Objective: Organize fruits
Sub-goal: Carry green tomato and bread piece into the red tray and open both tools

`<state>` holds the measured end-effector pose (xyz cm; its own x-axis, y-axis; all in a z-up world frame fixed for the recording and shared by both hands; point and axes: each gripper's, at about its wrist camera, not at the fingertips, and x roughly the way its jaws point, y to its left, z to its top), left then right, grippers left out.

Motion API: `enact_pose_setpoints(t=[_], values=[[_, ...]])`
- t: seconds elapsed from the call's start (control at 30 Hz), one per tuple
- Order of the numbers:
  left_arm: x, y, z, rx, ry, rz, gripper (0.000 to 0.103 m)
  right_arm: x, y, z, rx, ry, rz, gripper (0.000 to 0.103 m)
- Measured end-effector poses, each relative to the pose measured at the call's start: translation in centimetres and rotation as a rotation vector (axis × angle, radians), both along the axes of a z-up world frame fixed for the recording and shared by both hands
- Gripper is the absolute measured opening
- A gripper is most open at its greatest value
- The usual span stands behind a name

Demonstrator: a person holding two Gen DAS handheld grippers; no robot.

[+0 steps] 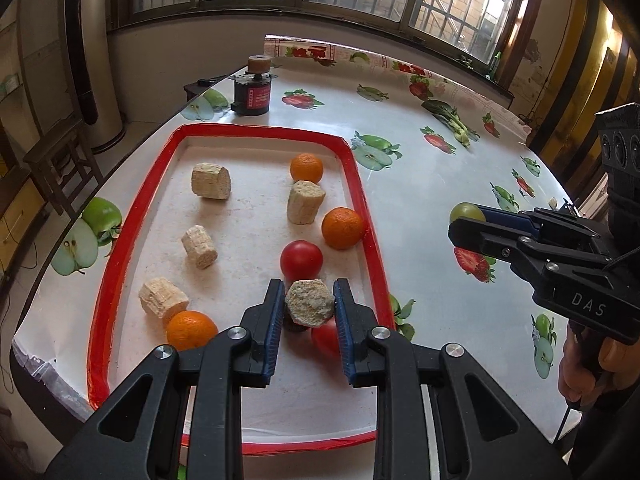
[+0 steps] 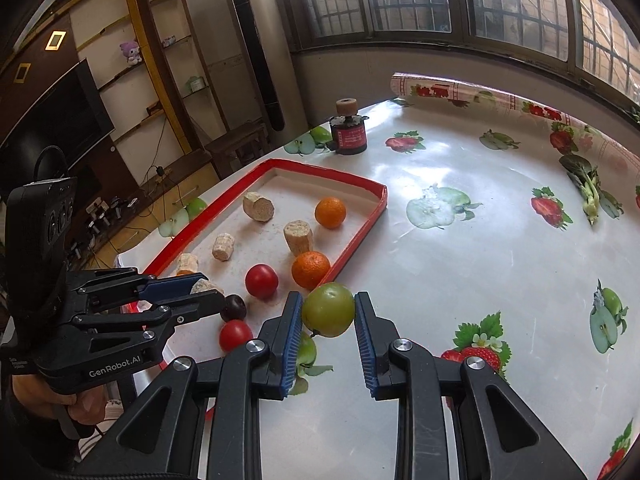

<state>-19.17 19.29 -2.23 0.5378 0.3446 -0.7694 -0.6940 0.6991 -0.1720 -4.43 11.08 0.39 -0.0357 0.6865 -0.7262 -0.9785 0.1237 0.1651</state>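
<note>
So both my jaws are loaded: left gripper (image 1: pixel 309 307) clamps a corn-cob chunk (image 1: pixel 309 303), right gripper (image 2: pixel 328 312) a green tomato (image 2: pixel 328 309); oranges, red tomatoes and cob chunks remain mixed in the red-rimmed tray (image 1: pixel 120 240).

The table cover (image 2: pixel 460 248) looks like glossy plastic sheet, smooth, with printed fruits and bright reflections from the window. The tray (image 1: pixel 362 184) has a matt white floor, a little dusty with crumbs, and a red rim that looks like tape. The beige chunks (image 1: pixel 211 181) are rough and porous, dry like pressed fibre. The oranges (image 1: pixel 343 227) have a finely dimpled skin; the red tomatoes (image 1: pixel 301 260) are smooth and shiny. The green fruit (image 2: pixel 328 310) is smooth with a soft shine. The left gripper (image 1: pixel 309 312) and right gripper (image 2: pixel 328 316) are matt black plastic with bright metal screws; their blue pads (image 1: pixel 274 320) are ribbed.
</note>
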Motion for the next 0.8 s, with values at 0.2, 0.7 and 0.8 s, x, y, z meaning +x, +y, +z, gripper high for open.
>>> enact_pose_setpoints(t=[0.2,0.7,0.8], values=[[-2.6,1.4,-0.1,-0.007,-0.009,0.050,0.022,-1.8,1.5,-0.2,-0.006,0.000,0.039,0.026],[-8.1,2.0,-1.5,-0.033,0.001,0.129,0.022,-5.3,4.0,-2.1,-0.046,0.010,0.111,0.026],[-8.0,2.0,-1.9,-0.042,0.008,0.124,0.022,-5.7,4.3,-2.7,-0.058,0.014,0.116,0.026]])
